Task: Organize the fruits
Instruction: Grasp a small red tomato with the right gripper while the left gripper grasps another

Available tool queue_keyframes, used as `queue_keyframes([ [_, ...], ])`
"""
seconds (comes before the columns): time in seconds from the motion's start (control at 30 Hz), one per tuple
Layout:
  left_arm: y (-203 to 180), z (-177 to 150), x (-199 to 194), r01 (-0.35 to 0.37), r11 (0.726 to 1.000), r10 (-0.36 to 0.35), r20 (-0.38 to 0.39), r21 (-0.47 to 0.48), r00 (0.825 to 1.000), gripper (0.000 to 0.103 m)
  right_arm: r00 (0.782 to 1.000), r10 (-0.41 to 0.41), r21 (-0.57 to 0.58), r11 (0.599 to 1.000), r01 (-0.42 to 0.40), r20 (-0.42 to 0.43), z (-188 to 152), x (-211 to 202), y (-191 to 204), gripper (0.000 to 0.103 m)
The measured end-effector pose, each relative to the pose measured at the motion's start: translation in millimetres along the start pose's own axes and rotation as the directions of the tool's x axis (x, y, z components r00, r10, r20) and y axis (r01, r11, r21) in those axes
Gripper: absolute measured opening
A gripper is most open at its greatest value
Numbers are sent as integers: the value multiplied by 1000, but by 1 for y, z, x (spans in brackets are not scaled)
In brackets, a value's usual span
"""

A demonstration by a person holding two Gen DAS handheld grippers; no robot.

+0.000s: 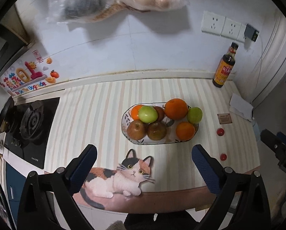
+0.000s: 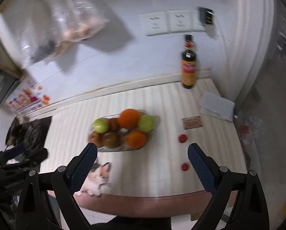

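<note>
The fruits lie together in an oval plate (image 1: 126,126) with a leaf pattern, which stands on the striped desk (image 1: 97,115) near its middle. In the plate there are three oranges, the biggest one (image 1: 175,108) at the back, two green apples, one (image 1: 147,114) on top of the pile and one (image 1: 194,115) at the right rim, and three brownish-red apples, two of them (image 1: 136,130) in front. Two small red caps (image 1: 220,131) lie on the desk to the right of the plate, apart from it. A dark sauce bottle (image 1: 224,71) stands upright at the back wall, near the corner. A gas stove (image 1: 30,126) is at the left end, and a cat picture (image 1: 121,176) is on the desk edge in front of the plate.

The left tool (image 1: 143,164) hangs above the front of the desk with its jaws spread wide and nothing between them. The right tool (image 2: 142,164) is also wide open and holds nothing; its view is blurred.
</note>
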State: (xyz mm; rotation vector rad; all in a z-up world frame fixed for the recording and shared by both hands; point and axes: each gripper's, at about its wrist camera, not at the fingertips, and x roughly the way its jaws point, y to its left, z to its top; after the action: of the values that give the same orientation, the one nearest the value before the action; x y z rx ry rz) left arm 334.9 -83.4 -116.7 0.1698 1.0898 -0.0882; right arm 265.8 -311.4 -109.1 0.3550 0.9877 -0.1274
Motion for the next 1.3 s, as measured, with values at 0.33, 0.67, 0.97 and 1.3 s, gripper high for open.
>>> queue_keyframes([
  [0.33,-94,22,98,-31,980,55,-112,198,992,101,973,-13,165,985,52,-229,-43,149,-112,57],
  [0.67,-170,30,157,-13,936,88,-198,351,976,101,949,-14,120,991,55,-316,-95,239,-124,28],
  [0.97,-248,35,205,215,888,-66,-351,407,934,101,966,-26,236,968,89,-257,-88,221,-169,27],
  [1.3,-296,15,276,326,836,-66,-509,442,858,60,961,-81,331,929,168,-264,-87,223,-231,28],
])
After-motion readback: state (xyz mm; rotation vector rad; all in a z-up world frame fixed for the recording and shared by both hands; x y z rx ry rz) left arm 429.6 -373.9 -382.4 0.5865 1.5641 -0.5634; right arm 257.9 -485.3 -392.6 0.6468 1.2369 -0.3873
